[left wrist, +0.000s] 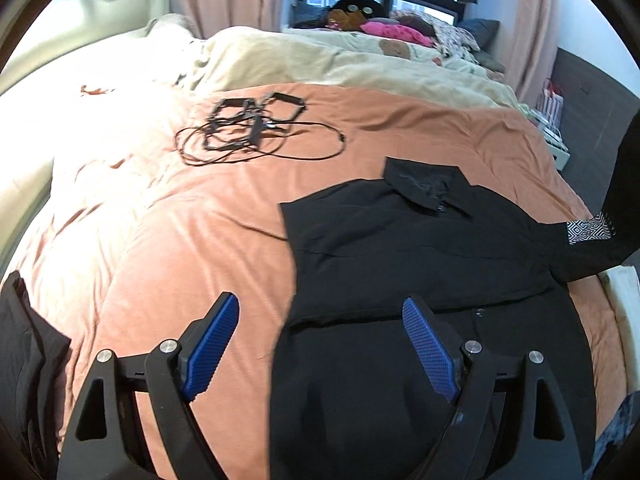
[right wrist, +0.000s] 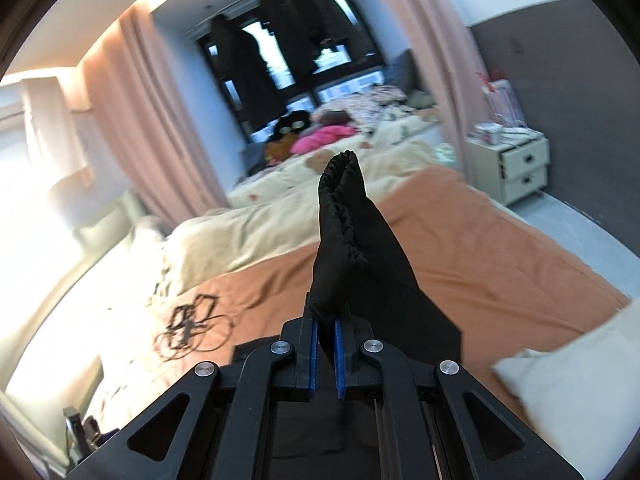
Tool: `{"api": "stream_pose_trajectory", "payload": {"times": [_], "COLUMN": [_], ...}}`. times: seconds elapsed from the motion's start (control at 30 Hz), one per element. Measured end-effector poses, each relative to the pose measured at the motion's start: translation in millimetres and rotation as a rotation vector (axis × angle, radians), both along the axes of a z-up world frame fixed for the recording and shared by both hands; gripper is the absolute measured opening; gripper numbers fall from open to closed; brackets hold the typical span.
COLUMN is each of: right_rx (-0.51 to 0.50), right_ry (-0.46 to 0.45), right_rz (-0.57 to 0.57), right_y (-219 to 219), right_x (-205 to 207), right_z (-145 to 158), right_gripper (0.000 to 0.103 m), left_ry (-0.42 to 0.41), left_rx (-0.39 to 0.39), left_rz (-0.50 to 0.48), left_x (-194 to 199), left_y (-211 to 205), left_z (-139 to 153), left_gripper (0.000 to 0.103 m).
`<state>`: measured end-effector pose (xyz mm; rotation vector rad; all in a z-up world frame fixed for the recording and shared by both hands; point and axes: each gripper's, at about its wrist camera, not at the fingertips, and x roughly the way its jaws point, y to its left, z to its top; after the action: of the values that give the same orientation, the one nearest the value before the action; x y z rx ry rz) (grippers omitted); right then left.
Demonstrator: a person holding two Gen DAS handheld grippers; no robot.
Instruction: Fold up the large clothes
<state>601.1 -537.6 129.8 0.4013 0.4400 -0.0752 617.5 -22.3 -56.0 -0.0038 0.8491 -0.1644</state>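
A black shirt (left wrist: pixel 420 248) lies spread on the near right part of an orange duvet (left wrist: pixel 200 240) that covers the bed, its collar (left wrist: pixel 424 186) toward the far side and a cuff with a black-and-white diamond lining (left wrist: pixel 590 232) turned up at the right edge. The left gripper (left wrist: pixel 320 344) hangs above the shirt's near left edge with its blue pads (left wrist: pixel 210 350) spread wide and nothing between them; one finger is over bare duvet, the other over black cloth. The right gripper (right wrist: pixel 325 354) is clenched on a fold of the shirt's black fabric (right wrist: pixel 344 240), which stands up from between the fingers in a bunched peak and drapes away to the right, lifted clear of the duvet (right wrist: pixel 480 248). On the far left of the duvet, well apart from the shirt, lies a tangle of black cables and straps (left wrist: pixel 256 128), also seen at the left in the right wrist view (right wrist: pixel 192 328). Beyond the orange cover is a rumpled cream comforter (left wrist: pixel 320 64), and farther still a heap of bedding with a pink cloth (left wrist: pixel 396 34) and a dark soft toy (left wrist: pixel 352 12) beneath a dark-framed window (right wrist: pixel 288 60) where dark clothes hang. Pink curtains (right wrist: pixel 132 120) flank the window. A cream bedside cabinet with drawers (right wrist: pixel 516 164) stands at the far right by a grey wall, with small items on top. A pale pillow (right wrist: pixel 560 376) lies at the near right edge of the bed, and another dark garment (left wrist: pixel 28 360) is bunched at the near left edge.
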Motion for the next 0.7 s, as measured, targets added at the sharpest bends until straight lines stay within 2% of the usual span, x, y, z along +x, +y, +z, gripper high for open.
{"api": "stream_pose_trajectory", "payload": {"times": [0.37, 0.57, 0.7], "right_rx": [-0.033, -0.044, -0.031], "right_ry": [0.008, 0.046, 0.093], "right_rz": [0.155, 0.230, 0.273], "right_y": [122.8, 179.9, 216.5], "right_x": [59.4, 92.3, 116.7], "right_z": [13.5, -11.3, -43.7], "right_gripper": [0.007, 0.007, 0.007], "left_ry": [-0.009, 0.010, 0.028], "left_rx": [-0.044, -0.067, -0.080], "left_rz": [0.075, 0.112, 0.137], "left_x": [-11.8, -14.2, -17.8], "left_y": [77.8, 115.6, 138.9], "left_z": [-10.5, -26.4, -38.0], "left_gripper": [0.085, 0.085, 0.085]}}
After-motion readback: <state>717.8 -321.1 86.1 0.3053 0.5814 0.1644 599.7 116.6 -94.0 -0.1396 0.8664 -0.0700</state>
